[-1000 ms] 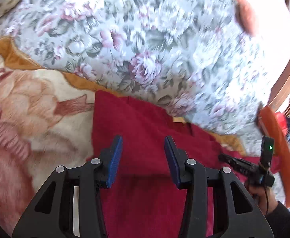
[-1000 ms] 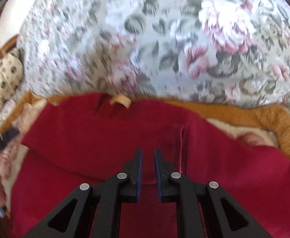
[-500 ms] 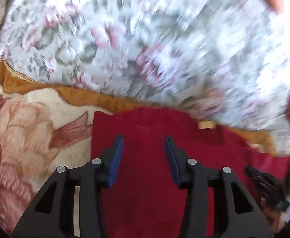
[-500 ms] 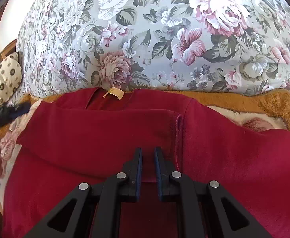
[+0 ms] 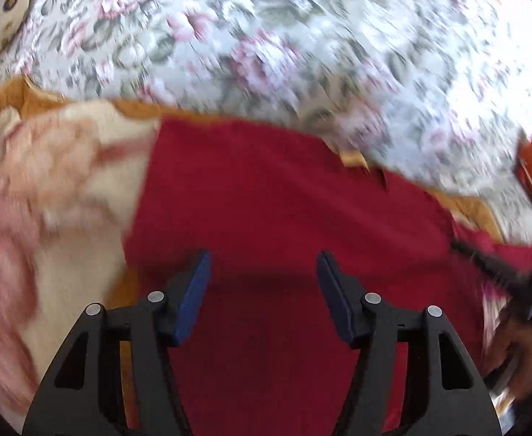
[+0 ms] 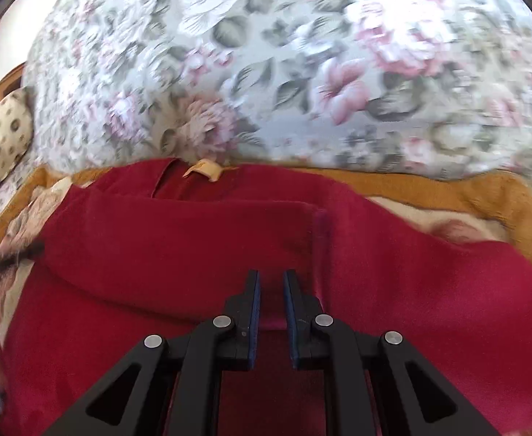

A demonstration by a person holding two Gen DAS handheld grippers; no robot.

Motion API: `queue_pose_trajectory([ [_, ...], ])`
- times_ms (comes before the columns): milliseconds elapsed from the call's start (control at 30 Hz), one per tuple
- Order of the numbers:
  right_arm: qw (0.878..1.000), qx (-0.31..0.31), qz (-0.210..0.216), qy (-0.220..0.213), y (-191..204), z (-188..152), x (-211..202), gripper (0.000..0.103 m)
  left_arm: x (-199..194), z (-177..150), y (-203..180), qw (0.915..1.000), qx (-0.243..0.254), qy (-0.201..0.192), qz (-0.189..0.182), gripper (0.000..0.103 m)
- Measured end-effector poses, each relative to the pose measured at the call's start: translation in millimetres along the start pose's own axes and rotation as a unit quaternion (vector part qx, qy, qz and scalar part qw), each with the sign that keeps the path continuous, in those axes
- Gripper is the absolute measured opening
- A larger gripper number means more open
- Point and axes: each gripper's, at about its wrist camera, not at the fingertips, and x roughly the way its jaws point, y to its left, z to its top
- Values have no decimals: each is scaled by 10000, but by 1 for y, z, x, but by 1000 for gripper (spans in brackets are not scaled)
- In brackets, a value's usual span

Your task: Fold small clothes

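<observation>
Left gripper (image 5: 262, 283) spread over shirt (image 5: 266, 200); right gripper (image 6: 271, 290) narrowly parted, whether pinching cloth near seam (image 6: 320, 239) unclear. Weak hold risked fold slipping.

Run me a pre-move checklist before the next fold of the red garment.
1. Left gripper open over the cloth: ok; jaws wide apart, nothing between them.
2. Right gripper grip: cannot tell; jaws nearly closed with red cloth showing in the gap, but whether they pinch it is unclear.
3. Red garment lying flat: not ok; one layer is already folded over and a ridge runs across it.
4. Collar end located: ok; tan neck label faces the floral cushion.
5. Garment fully on the blanket: cannot tell; its lower edge is out of view.
6. Sharp view from the left wrist: not ok; motion blur.
</observation>
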Motion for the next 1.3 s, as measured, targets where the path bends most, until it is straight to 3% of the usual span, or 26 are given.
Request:
queue_pose_trajectory([
  [100, 9969, 121, -608, -490, -18, -11, -53, 15, 5, -15, -5, 9997, 220, -72, -58, 63],
  [200, 9829, 655, -1349, -1067, -74, -32, -121, 16, 11, -9, -1, 9998, 53, -31, -201, 65],
  [267, 9636, 1314, -1746, -1540, -126, -52, -170, 22, 11, -9, -2, 9997, 53, -58, -218, 66],
  [333, 9362, 1924, -2188, -1966, -171, -76, -213, 32, 12, -7, -1, 9997, 51, -71, -223, 66],
  [367, 9252, 2088, -2373, -2100, -188, -86, -229, 32, 11, -8, -1, 9997, 56, -62, -210, 66],
  [433, 9099, 2375, -2600, -2195, -214, -100, -251, 32, 8, -9, 0, 9998, 94, -62, -156, 66],
  [533, 8962, 2933, -2497, -2202, -244, -119, -265, 33, 8, -9, -2, 9998, 154, -54, -84, 66],
  [633, 8964, 3103, -2269, -2208, -253, -128, -264, 33, 8, -9, -1, 9998, 156, -55, -87, 66],
  [833, 9031, 3112, -1970, -2211, -263, -109, -255, 34, 9, -8, 1, 9998, 69, -75, -187, 66],
  [1000, 8903, 3376, -1897, -2395, -275, -109, -254, 31, 9, -8, 2, 9997, 40, -96, -226, 66],
  [1033, 8889, 3378, -1917, -2428, -274, -108, -253, 23, 9, -8, 2, 9997, 35, -102, -230, 66],
  [1067, 8898, 3380, -1886, -2416, -274, -108, -253, 6, 9, -8, 2, 9997, 31, -105, -236, 66],
  [1200, 9031, 2976, -1913, -2436, -257, -100, -251, 6, 9, -8, 2, 9997, 33, -106, -236, 67],
  [1300, 9301, 2232, -1572, -2458, -213, -78, -243, 6, 9, -8, 1, 9996, 57, -103, -244, 69],
])
